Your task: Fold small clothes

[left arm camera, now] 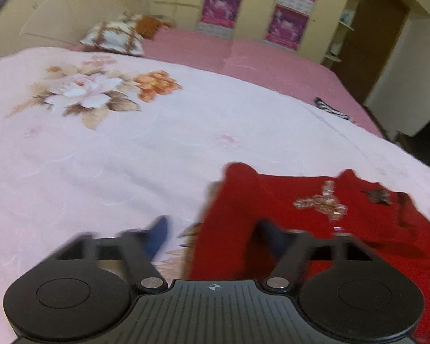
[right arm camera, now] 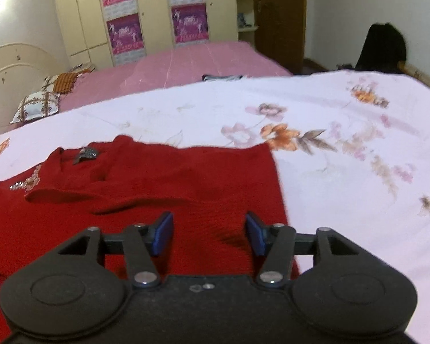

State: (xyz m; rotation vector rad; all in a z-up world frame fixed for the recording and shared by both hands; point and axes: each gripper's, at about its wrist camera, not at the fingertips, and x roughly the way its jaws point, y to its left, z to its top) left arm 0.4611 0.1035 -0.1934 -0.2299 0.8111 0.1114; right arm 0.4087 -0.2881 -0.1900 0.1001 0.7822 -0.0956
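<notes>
Over red sweater (right arm camera: 163, 177), both grippers gape.

Red sweater (right arm camera: 157, 177) on floral bedspread (right arm camera: 344, 172)

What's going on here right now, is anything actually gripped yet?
Nothing is gripped. A red sweater lies spread on the floral bedsheet, one sleeve already lying across its front. The right gripper is above its right edge, fingers apart. The left gripper is open at the sweater's left edge, that view blurred.
</notes>
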